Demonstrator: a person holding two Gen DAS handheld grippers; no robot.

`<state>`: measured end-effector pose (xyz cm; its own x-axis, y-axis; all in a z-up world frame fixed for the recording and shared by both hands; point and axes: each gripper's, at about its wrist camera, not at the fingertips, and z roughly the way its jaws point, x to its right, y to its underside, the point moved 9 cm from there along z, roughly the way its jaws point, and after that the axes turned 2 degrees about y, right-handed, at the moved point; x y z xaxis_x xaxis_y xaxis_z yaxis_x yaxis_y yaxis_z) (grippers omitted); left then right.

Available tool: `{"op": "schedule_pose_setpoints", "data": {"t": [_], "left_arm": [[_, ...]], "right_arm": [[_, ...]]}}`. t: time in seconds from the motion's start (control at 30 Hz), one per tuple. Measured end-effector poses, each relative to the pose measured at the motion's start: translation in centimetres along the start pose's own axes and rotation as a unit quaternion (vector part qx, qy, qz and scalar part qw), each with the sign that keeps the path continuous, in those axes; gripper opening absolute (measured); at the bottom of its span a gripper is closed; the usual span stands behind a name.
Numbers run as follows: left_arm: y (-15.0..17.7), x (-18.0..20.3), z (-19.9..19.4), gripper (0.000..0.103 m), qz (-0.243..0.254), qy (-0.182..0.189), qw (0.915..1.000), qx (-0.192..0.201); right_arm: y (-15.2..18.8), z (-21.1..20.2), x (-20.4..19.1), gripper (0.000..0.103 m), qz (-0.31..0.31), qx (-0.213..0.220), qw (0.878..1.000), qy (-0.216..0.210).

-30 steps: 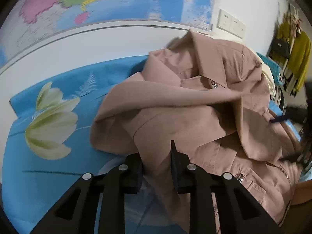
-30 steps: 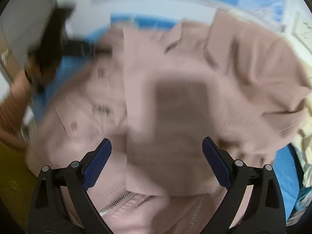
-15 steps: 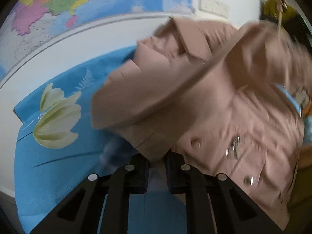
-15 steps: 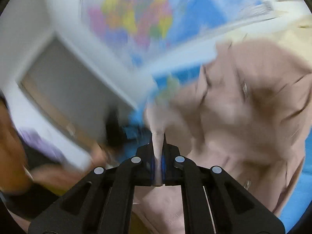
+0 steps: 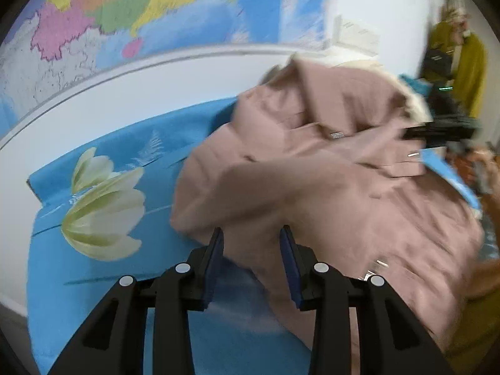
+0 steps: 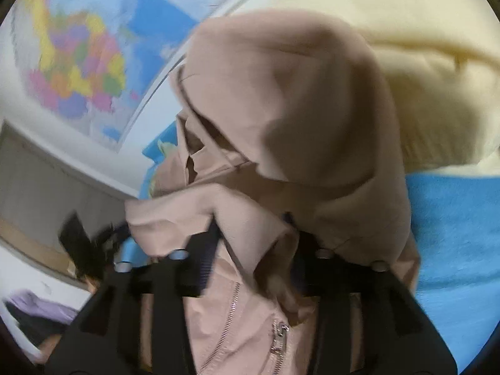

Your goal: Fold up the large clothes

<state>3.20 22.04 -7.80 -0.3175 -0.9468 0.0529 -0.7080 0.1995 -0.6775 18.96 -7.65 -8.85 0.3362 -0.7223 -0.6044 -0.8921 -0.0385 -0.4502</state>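
A dusty-pink zip jacket [image 5: 328, 172] lies crumpled on a blue flowered sheet [image 5: 93, 297]. My left gripper [image 5: 251, 259] sits at its near hem. Its jaws are opening, the hem lies loose between them, and the pads do not press on it. In the right wrist view the jacket [image 6: 297, 109] fills the middle, its zipper [image 6: 278, 337] below. My right gripper [image 6: 253, 250] has its jaws opening too, with a fold of sleeve draped over and between them. A dark blur at the jacket's far right edge is the right gripper [image 5: 437, 131].
A wall map [image 5: 156, 15] hangs behind the bed. A cream garment [image 6: 422, 62] lies beyond the jacket on the blue sheet [image 6: 453, 234]. Mustard-coloured clothes [image 5: 468, 62] hang at the far right. A dark blurred shape [image 6: 84, 243] shows at the left.
Both grippers were pinched shut on jacket fabric half a second ago; both now have their jaws apart. The right one swung across, carrying a sleeve fold over the jacket.
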Motion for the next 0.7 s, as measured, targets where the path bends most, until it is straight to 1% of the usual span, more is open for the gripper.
{"op": "schedule_pose_setpoints", "data": {"t": [0.03,0.07,0.1,0.17,0.2,0.3,0.33,0.37,0.43,0.47,0.5,0.53,0.57,0.6,0.63,0.67,0.7], "left_arm": [[-0.4,-0.6,0.8,0.034,-0.003,-0.013,0.9999,-0.006],[-0.9,-1.2,1.5,0.03,-0.003,-0.025,0.9996,-0.01],[-1.4,-1.7,2.1,0.027,0.001,-0.034,0.9993,-0.014],[-2.2,-2.5,2.7,0.024,0.012,-0.046,0.9987,-0.016],[-2.5,-2.8,2.9,0.016,0.015,-0.048,0.9986,-0.015],[-4.1,-2.8,3.2,0.005,0.026,-0.018,0.9995,-0.007],[-4.5,-2.6,3.3,0.004,0.027,-0.009,0.9996,-0.006],[-4.9,-2.7,3.5,0.004,0.026,0.003,0.9996,-0.006],[-5.6,-2.9,4.4,0.004,0.003,0.031,0.9994,-0.014],[-5.8,-3.5,5.4,0.007,-0.014,0.028,0.9991,-0.028],[-5.8,-4.5,6.7,0.018,-0.026,-0.003,0.9984,-0.051],[-5.4,-5.7,8.2,0.026,-0.034,-0.058,0.9942,-0.084],[-5.0,-6.7,9.1,0.036,-0.034,-0.112,0.9873,-0.107],[-4.8,-7.1,9.5,0.035,-0.032,-0.139,0.9829,-0.116],[-4.9,-7.0,9.4,0.035,-0.036,-0.139,0.9833,-0.111],[-5.2,-6.7,8.8,0.036,-0.05,-0.121,0.9869,-0.093],[-5.4,-6.2,7.8,0.04,-0.063,-0.098,0.9905,-0.072]], "right_arm": [[0.0,-0.3,-0.6,0.05,-0.026,0.008,0.999,0.017],[0.1,-0.6,-1.3,0.053,-0.045,0.011,0.999,0.027],[0.3,-1.6,-1.4,0.055,-0.059,0.013,0.998,0.032],[-0.1,-2.5,-2.3,0.057,-0.092,0.023,0.994,0.05],[0.0,-2.4,-2.8,0.057,-0.11,0.025,0.992,0.058],[0.1,-2.4,-3.6,0.057,-0.142,0.027,0.987,0.064],[-0.2,-2.2,-3.6,0.057,-0.146,0.027,0.987,0.065],[-0.1,-2.8,-2.8,0.057,-0.14,0.029,0.987,0.066],[-1.1,-2.5,-2.0,0.057,-0.119,0.03,0.991,0.061],[-1.4,-2.4,-1.8,0.058,-0.112,0.031,0.991,0.062],[-1.9,-2.6,-1.2,0.061,-0.101,0.034,0.992,0.064],[-2.2,-2.8,-0.7,0.069,-0.09,0.038,0.994,0.057],[-2.4,-2.8,-0.6,0.073,-0.081,0.041,0.995,0.052],[-2.6,-3.1,-0.3,0.073,-0.072,0.044,0.995,0.047],[-2.4,-3.2,-0.3,0.076,-0.073,0.042,0.996,0.038],[-2.3,-3.0,-0.6,0.084,-0.077,0.038,0.996,0.033],[-1.9,-3.0,-0.7,0.087,-0.085,0.035,0.995,0.033]]}}
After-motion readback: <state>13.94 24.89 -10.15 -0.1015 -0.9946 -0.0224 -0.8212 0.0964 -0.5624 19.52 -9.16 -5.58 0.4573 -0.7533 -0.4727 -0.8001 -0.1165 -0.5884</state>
